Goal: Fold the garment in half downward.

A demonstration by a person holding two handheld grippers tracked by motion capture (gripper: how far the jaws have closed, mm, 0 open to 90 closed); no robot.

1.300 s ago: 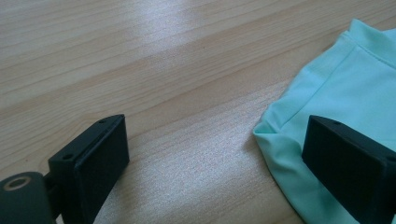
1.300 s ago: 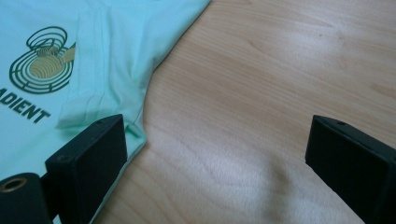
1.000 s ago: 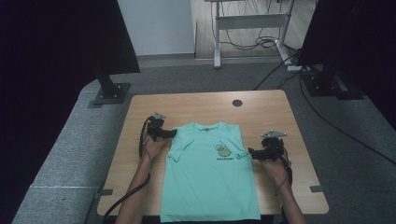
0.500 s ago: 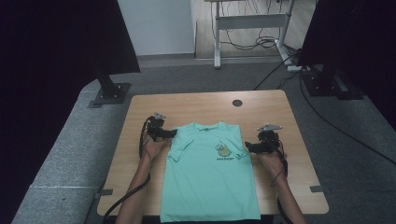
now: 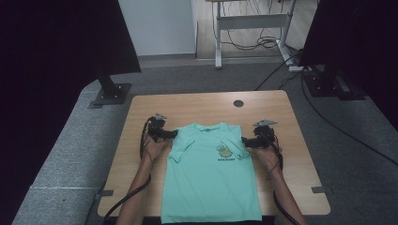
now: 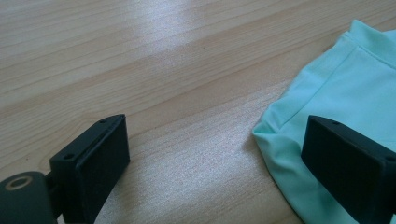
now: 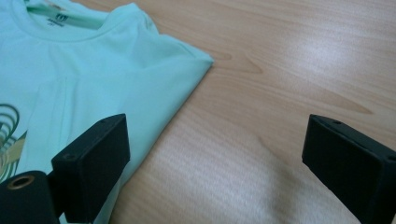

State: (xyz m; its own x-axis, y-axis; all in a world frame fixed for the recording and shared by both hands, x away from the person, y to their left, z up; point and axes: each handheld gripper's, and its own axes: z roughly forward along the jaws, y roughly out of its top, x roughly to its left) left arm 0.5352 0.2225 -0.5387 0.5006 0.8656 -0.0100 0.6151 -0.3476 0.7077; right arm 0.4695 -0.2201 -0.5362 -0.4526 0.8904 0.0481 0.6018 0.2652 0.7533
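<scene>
A mint-green T-shirt [image 5: 211, 183] with a small chest print lies flat in the middle of the wooden table [image 5: 197, 105], collar away from me and both sleeves folded in. My left gripper [image 5: 172, 134] rests at the shirt's left shoulder, jaws open. In the left gripper view the left gripper [image 6: 217, 135] straddles bare wood and the folded shirt edge [image 6: 327, 93]. My right gripper [image 5: 245, 139] sits at the right shoulder, open. In the right gripper view the right gripper [image 7: 217, 135] has one jaw over the shirt [image 7: 93, 70] and the other over wood.
A round cable hole [image 5: 238, 103] is in the table near its far edge. The shirt's hem reaches the table's front edge. Black stands [image 5: 110, 91] and a desk frame [image 5: 248, 21] stand on the floor beyond the table.
My right gripper has slid left and slightly away from me, up to the shirt's right edge. The left gripper has stayed in place.
</scene>
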